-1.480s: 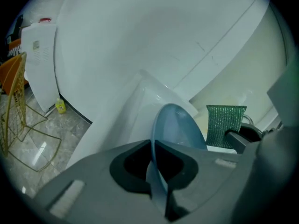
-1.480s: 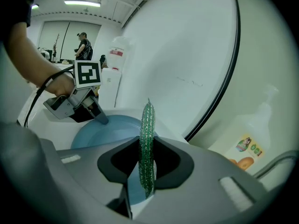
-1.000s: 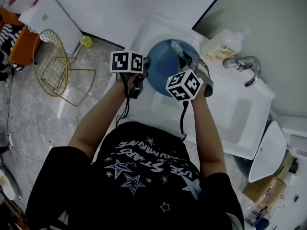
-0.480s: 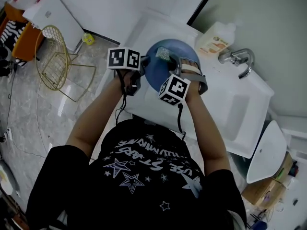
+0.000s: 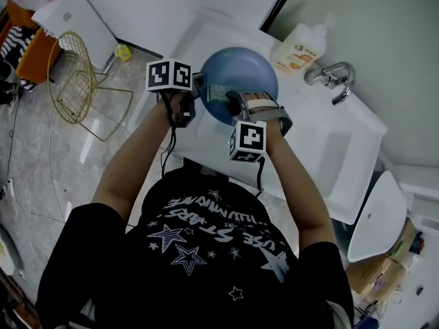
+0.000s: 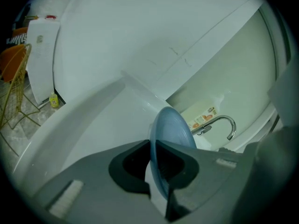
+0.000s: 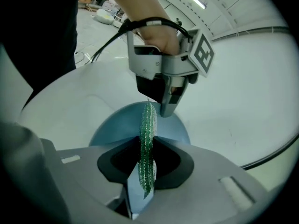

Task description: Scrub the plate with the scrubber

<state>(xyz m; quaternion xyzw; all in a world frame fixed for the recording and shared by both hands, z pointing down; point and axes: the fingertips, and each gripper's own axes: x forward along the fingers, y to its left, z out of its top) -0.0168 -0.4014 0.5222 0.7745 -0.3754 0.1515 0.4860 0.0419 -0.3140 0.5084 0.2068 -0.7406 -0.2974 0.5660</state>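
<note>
A round blue plate (image 5: 243, 74) is held over the white sink counter (image 5: 199, 40), tilted up on edge. My left gripper (image 5: 197, 96) is shut on the plate's left rim; in the left gripper view the plate (image 6: 172, 136) stands edge-on between the jaws of that gripper (image 6: 156, 174). My right gripper (image 5: 226, 100) is shut on a flat green scrubber (image 5: 218, 92), which lies against the plate's near left part. In the right gripper view the scrubber (image 7: 148, 141) rises from my right gripper (image 7: 145, 171) against the plate (image 7: 117, 125), just below the left gripper (image 7: 167, 107).
A faucet (image 5: 334, 78) and a soap bottle (image 5: 296, 45) stand at the back of the sink, with the basin (image 5: 329, 163) to the right. On the floor at the left are a gold wire basket (image 5: 79, 81) and a small yellow bottle (image 5: 123, 52).
The right gripper has drawn the scrubber across the plate from its far right part to its near left part, close to the left gripper. The left gripper has kept hold of the rim.
</note>
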